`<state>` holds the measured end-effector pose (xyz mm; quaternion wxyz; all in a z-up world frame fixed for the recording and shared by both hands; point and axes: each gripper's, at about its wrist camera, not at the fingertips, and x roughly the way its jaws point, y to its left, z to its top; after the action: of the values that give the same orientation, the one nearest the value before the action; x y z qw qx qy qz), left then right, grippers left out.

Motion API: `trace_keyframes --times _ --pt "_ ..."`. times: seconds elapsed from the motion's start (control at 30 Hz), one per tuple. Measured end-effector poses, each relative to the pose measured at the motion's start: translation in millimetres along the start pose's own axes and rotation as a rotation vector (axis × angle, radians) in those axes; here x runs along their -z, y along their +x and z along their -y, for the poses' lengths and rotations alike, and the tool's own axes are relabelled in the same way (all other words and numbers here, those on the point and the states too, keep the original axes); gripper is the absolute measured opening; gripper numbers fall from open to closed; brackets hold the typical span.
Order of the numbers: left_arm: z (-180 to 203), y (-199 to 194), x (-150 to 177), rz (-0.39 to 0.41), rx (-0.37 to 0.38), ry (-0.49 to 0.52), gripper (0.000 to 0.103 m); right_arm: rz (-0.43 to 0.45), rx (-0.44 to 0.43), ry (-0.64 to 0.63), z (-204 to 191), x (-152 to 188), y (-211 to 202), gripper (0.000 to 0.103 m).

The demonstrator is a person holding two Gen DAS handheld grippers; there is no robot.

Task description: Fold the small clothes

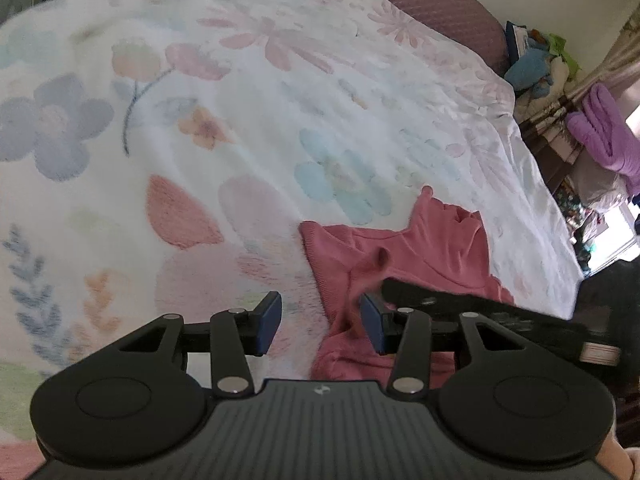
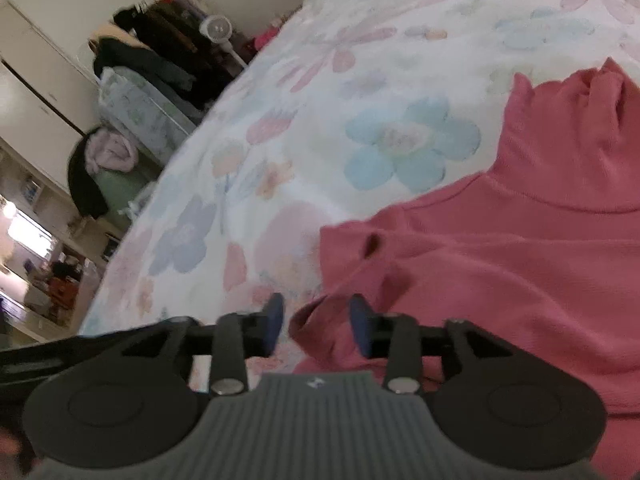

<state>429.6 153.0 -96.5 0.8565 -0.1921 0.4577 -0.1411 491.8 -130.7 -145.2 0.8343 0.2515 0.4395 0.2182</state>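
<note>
A small pink turtleneck top (image 1: 420, 248) lies on a floral bedspread (image 1: 240, 120), collar pointing away. My left gripper (image 1: 320, 320) is open, low over the bed at the top's left edge; its right pad (image 1: 372, 320) touches bunched pink fabric. The other gripper's black body (image 1: 480, 308) crosses the garment just beyond. In the right wrist view the top (image 2: 520, 248) fills the right side. My right gripper (image 2: 316, 326) is open, its jaws straddling a rolled fold of the top's left edge (image 2: 316, 320).
The bedspread (image 2: 360, 100) stretches away on all sides. A maroon headboard (image 1: 420, 4), soft toys (image 1: 532, 64) and a purple cloth (image 1: 608, 136) sit past the bed's right edge. A clothes rack (image 2: 168, 40), fan (image 2: 218, 30) and bundles (image 2: 112, 152) stand beyond the left edge.
</note>
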Motion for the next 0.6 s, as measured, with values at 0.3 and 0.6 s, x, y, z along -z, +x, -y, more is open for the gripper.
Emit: trace_keyframes --times 0.3,0.6 --pt "5 54 -12 -0.033 0.028 -0.063 0.065 0.125 0.18 -0.04 62 -21 -97 0.051" --pt "2 86 -3 -0.039 -0.032 -0.084 0.026 0.249 0.445 0.194 209 6 -224 0.051"
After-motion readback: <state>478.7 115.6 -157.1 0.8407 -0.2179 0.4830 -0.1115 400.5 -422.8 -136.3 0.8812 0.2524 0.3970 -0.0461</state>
